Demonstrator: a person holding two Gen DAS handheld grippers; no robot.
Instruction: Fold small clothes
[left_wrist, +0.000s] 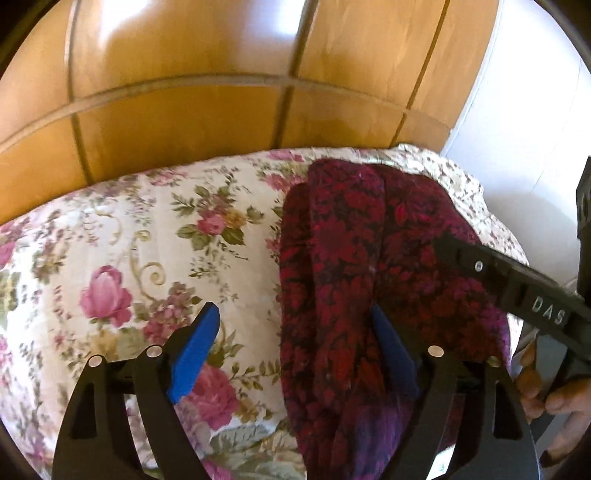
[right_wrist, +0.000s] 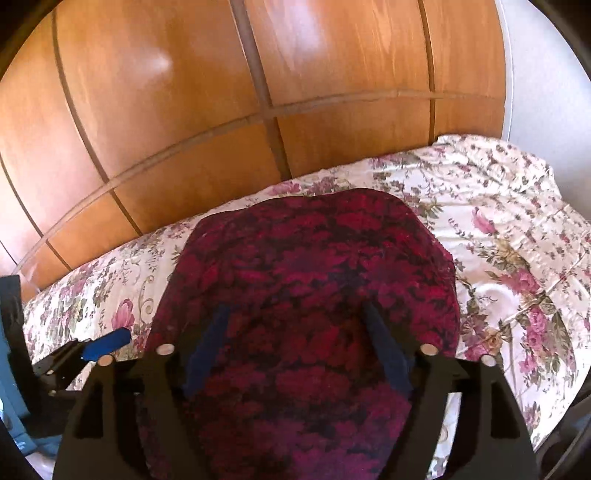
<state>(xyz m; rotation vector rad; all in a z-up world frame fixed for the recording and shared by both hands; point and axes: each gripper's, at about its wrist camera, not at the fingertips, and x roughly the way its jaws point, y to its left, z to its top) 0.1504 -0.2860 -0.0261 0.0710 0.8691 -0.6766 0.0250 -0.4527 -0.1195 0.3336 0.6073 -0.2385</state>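
Observation:
A dark red garment (left_wrist: 362, 266) with a black floral print lies folded in a long bundle on the flowered bedspread (left_wrist: 129, 240). My left gripper (left_wrist: 293, 315) is open, its jaws spread over the garment's left edge, its right blue pad over the cloth. My right gripper (right_wrist: 295, 317) is open, hovering above the middle of the garment (right_wrist: 314, 258), which fills the space between its blue pads (right_wrist: 208, 347). One arm of the right gripper (left_wrist: 517, 284) shows at the right of the left wrist view. The left gripper's blue tip (right_wrist: 107, 343) shows at the left of the right wrist view.
A wooden panelled wardrobe (right_wrist: 184, 110) stands behind the bed. A white wall (left_wrist: 524, 129) is at the right. The bedspread (right_wrist: 509, 258) extends to the right of the garment. A hand (left_wrist: 554, 398) holds the right gripper's handle.

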